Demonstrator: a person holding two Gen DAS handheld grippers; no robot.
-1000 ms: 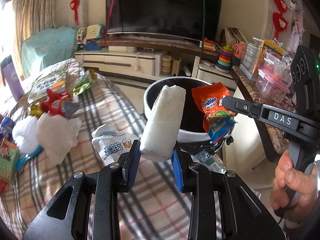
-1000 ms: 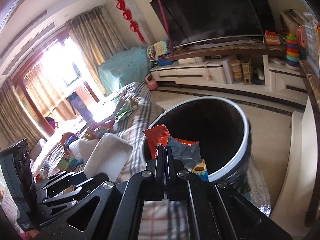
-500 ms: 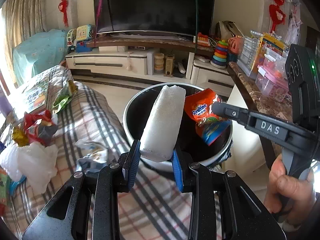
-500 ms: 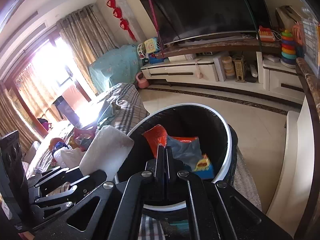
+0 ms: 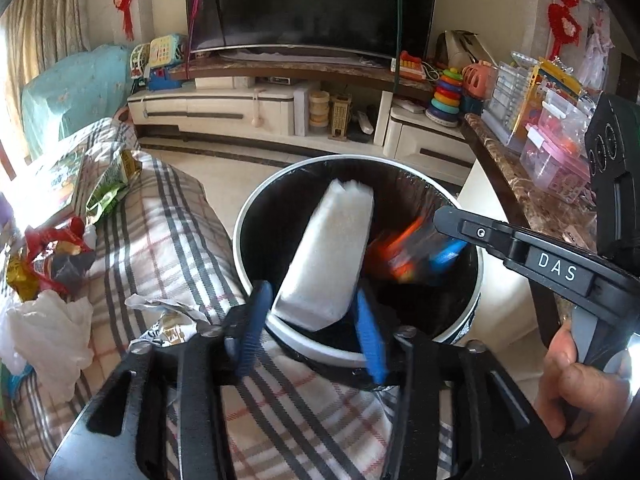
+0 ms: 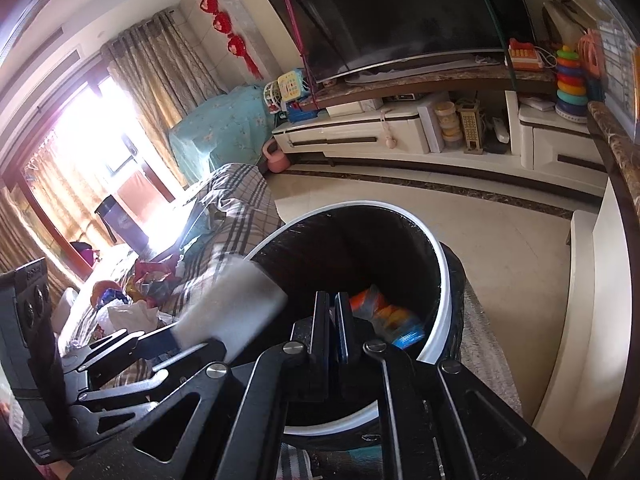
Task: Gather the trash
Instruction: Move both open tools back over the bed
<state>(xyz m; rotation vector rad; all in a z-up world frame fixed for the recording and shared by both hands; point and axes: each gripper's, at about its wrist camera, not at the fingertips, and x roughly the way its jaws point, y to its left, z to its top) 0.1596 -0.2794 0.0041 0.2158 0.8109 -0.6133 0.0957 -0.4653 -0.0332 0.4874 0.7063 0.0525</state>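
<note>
Foam, one white block (image 5: 326,256) of it, hangs over the near rim of the one black-lined bin (image 5: 248,216) in the left wrist view. The left gripper (image 5: 312,328) has its blue pads spreading apart, and they look clear of the block's sides, so it seems let go and dropping. It looks light, stiff and crumbly; its lower end, between the pads, is the sensible place to pinch. To its right a blurred orange and blue wrapper (image 5: 408,252) falls inside the bin, under the right gripper (image 5: 442,216), seen side-on. On the plaid cloth (image 5: 168,232) at left lie several more wrappers, perhaps five, too jumbled to count surely.

From the right wrist view, the right gripper (image 6: 332,328) has its jaws just starting to part with nothing between them. One wrapper (image 6: 384,316), soft and light, lies in the bin (image 6: 444,276). The foam block (image 6: 236,300) shows at left.
</note>
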